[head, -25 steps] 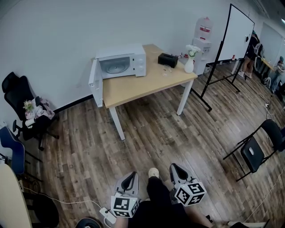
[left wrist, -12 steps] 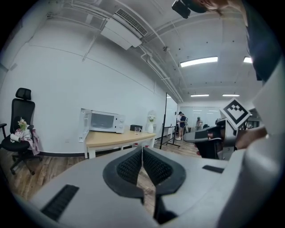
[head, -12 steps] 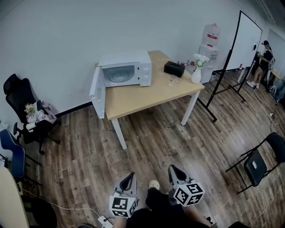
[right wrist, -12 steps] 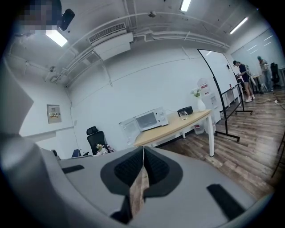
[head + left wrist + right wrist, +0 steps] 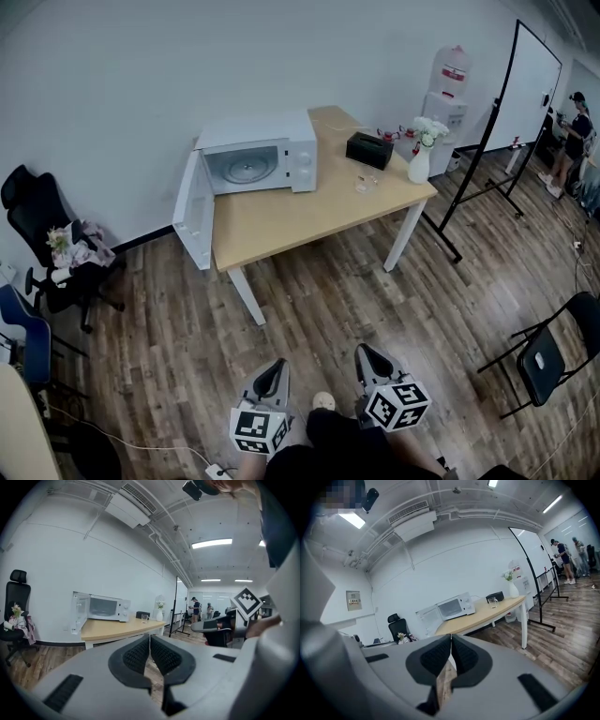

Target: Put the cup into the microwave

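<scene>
A clear glass cup (image 5: 365, 182) stands on the wooden table (image 5: 281, 214), right of the white microwave (image 5: 253, 157), whose door (image 5: 194, 212) hangs open to the left. The cup (image 5: 145, 618) shows small in the left gripper view and the cup (image 5: 492, 602) again in the right gripper view. My left gripper (image 5: 274, 373) and right gripper (image 5: 367, 358) are low in the head view, over the floor and well short of the table. Both are shut with nothing between their jaws.
A black box (image 5: 368, 149) and a white vase of flowers (image 5: 421, 159) stand on the table's right part. A whiteboard on a stand (image 5: 517, 103), a water dispenser (image 5: 447, 86), a folding chair (image 5: 551, 352) and office chairs (image 5: 42, 234) ring the room. A person (image 5: 572, 131) stands far right.
The table and microwave have drawn closer and shifted a little right in the head view as I walk toward them. Both grippers stay shut and empty.
</scene>
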A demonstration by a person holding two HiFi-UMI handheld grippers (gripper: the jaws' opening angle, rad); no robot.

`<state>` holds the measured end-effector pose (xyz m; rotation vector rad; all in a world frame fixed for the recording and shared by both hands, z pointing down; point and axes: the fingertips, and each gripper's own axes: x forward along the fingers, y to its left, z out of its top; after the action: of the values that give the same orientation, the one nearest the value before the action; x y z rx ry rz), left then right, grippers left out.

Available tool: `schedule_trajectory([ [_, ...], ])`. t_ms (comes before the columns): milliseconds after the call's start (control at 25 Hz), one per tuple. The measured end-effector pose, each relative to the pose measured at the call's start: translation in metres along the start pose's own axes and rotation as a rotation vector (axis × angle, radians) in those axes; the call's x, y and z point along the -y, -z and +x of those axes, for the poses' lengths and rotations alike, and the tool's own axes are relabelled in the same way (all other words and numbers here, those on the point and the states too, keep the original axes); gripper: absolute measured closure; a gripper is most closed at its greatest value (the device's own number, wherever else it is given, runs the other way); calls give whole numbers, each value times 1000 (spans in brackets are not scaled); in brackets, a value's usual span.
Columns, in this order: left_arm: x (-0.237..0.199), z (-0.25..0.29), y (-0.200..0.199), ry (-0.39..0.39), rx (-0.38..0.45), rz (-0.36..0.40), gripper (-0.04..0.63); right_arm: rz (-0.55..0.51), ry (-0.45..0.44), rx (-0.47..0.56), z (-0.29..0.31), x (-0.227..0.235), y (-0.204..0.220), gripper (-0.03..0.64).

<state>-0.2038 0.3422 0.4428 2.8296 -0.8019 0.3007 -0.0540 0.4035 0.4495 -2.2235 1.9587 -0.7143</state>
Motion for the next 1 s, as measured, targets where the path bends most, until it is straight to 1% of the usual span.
schedule_trajectory([
  [120,-5,20,-3,-6,-9,1,589,-12,-7,-9,16,11,-6,621],
  [320,-14,52,-9,-23,-10,2,589,-1,-15,-16,43,35,-19,621],
  [640,-26,99,-21,-48,12,-3,589,-7,-56,-17,85,57,-37,621],
  [880,-26,118,-18,-48,-8,-23,589,6,-54,-28,100,71,-41,621],
  [1000,-23,122,-16,-43,-26,-19,589,16,-47,-31,99,76,-39,621],
])
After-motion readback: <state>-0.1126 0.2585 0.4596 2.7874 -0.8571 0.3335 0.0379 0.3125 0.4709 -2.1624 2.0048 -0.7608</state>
